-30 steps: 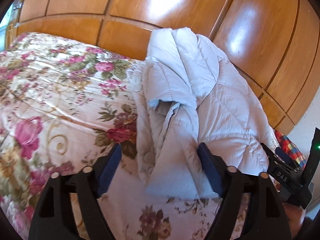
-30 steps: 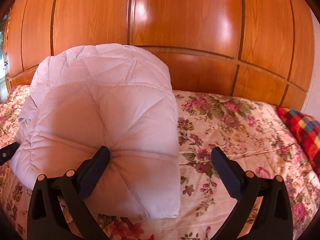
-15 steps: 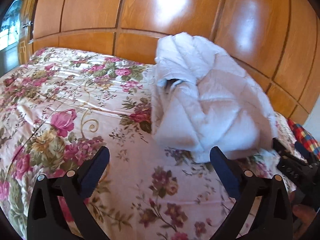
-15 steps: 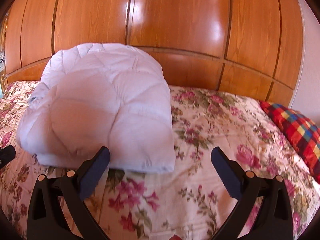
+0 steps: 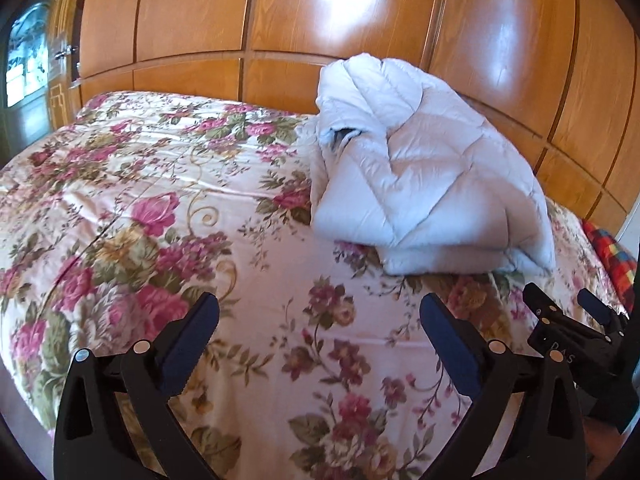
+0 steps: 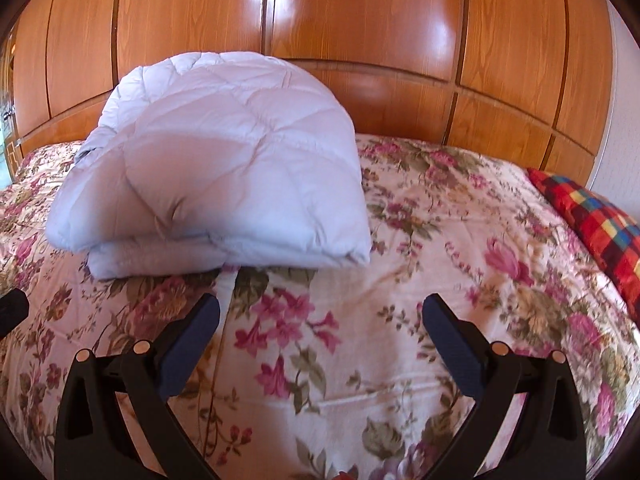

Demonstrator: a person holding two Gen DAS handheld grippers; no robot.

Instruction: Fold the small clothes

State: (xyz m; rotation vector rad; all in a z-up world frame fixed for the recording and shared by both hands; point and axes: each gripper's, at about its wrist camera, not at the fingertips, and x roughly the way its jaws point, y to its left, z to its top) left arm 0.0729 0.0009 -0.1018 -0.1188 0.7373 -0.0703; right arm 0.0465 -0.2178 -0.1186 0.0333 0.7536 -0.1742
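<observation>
Wardrobe panels (image 5: pixel 360 20): standing glossy and orange-brown behind the bed, filling the upper part of both views, catching bright window reflections.

Bed (image 5: pixel 168 184): lying under a floral quilted cover of pink roses and green leaves on cream, spreading across the lower part of both views.

Folded jacket (image 5: pixel 420 184): resting on the bed near the wardrobe panels, well beyond both tools; showing as a pale quilted bundle (image 6: pixel 224 176) doubled over on itself, with layered edges stacking toward the cameras and a small dark opening gaping at its upper left in the left wrist view.

Checked cushion (image 6: pixel 592 224): lying at the right edge of the bed, patterned in red, yellow, blue and green squares; peeking in as a sliver at the far right of the left wrist view.

Left tongs (image 5: pixel 320 332): hovering above the floral cover, standing wide apart, gripping nothing, clear of the jacket.

Right tongs (image 6: pixel 320 332): hovering above the cover in front of the jacket, likewise spread wide and holding nothing; appearing also as a black body (image 5: pixel 576 336) at the lower right of the left wrist view.

Window (image 5: pixel 24 68): glowing at the far left edge, beside the wardrobe.
</observation>
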